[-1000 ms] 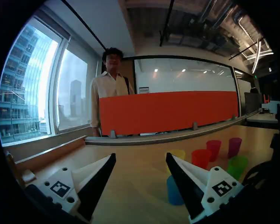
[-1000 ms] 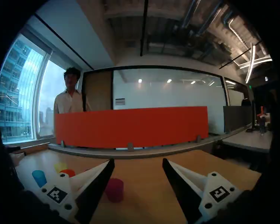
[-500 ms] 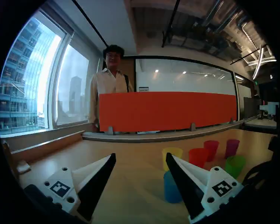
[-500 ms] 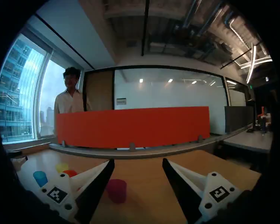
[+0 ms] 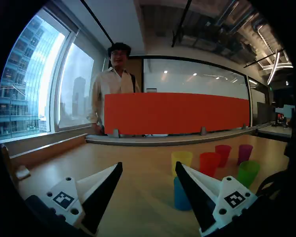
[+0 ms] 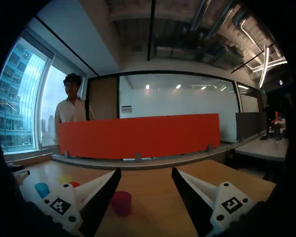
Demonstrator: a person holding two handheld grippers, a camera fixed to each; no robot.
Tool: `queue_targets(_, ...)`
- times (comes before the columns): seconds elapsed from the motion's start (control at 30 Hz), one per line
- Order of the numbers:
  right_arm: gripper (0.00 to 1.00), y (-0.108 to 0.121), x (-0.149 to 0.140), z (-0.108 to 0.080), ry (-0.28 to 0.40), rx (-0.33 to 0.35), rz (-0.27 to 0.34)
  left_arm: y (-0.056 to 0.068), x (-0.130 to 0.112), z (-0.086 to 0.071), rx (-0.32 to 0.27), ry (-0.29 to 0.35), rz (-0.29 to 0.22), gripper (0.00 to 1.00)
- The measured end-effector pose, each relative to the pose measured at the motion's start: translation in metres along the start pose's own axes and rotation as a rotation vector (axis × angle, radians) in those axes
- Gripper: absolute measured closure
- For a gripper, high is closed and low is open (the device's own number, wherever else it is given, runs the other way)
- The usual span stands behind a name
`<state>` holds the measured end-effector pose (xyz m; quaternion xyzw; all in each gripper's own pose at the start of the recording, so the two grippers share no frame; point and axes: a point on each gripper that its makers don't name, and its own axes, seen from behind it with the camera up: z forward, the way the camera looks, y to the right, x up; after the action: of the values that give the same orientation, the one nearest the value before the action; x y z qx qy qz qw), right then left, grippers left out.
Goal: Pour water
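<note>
Cups in six colours stood clustered on the wooden table [image 5: 140, 166], at the lower right of the left gripper view. The blue cup [image 5: 180, 199] was nearest, and its right side was hidden behind the right finger of my left gripper [image 5: 148, 164]. Just behind it stood the yellow cup [image 5: 181, 161], with the orange cup [image 5: 209, 163] beside that. The crimson cup [image 5: 223, 154] and purple cup [image 5: 245, 153] stood farther back, and the green cup [image 5: 248, 172] was out toward the right edge. All of them were upright. I held the left gripper with its fingers spread wide and nothing between them, only bare tabletop showing in the gap.

My right gripper [image 6: 145, 170] was likewise spread wide with nothing in it. In the right gripper view a pink cup [image 6: 121, 202] stood low and left of centre, its left edge cut off by that gripper's left finger. Whether it was one of the cluster I could not tell. The blue, yellow and a red-orange cup peeked out at the lower left, partly behind the same finger.

Beyond the table's far edge ran an orange partition [image 5: 175, 112] across the middle of both views. A person [image 5: 112, 91] in a light shirt stood behind its left end. Tall windows [image 5: 29, 91] filled the left side, and a neighbouring desk [image 6: 262, 148] sat at the right.
</note>
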<state>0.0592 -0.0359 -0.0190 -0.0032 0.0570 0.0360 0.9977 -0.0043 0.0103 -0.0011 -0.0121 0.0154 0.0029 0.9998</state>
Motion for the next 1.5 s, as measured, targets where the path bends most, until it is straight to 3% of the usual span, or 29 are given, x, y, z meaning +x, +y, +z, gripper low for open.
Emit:
queue_targets(0.57,0.01,-0.004,-0.002,-0.001,0.013,0.018,-0.05,0.0,-0.001,0.001,-0.003,-0.003,0.001,0.0)
queue_targets(0.9,0.01,0.009,-0.012,0.005,0.01,0.013,-0.084,-0.001,-0.002,0.002,-0.003,-0.003,0.002,0.0)
queue_targets(1.2,0.01,0.005,-0.041,0.018,-0.006,0.045,-0.06,-0.001,-0.001,0.001,-0.004,-0.003,0.003,0.0)
queue_targets(1.5,0.01,0.032,-0.071,0.009,-0.041,0.003,-0.081,-0.001,-0.002,0.001,-0.004,-0.003,0.003,0.0)
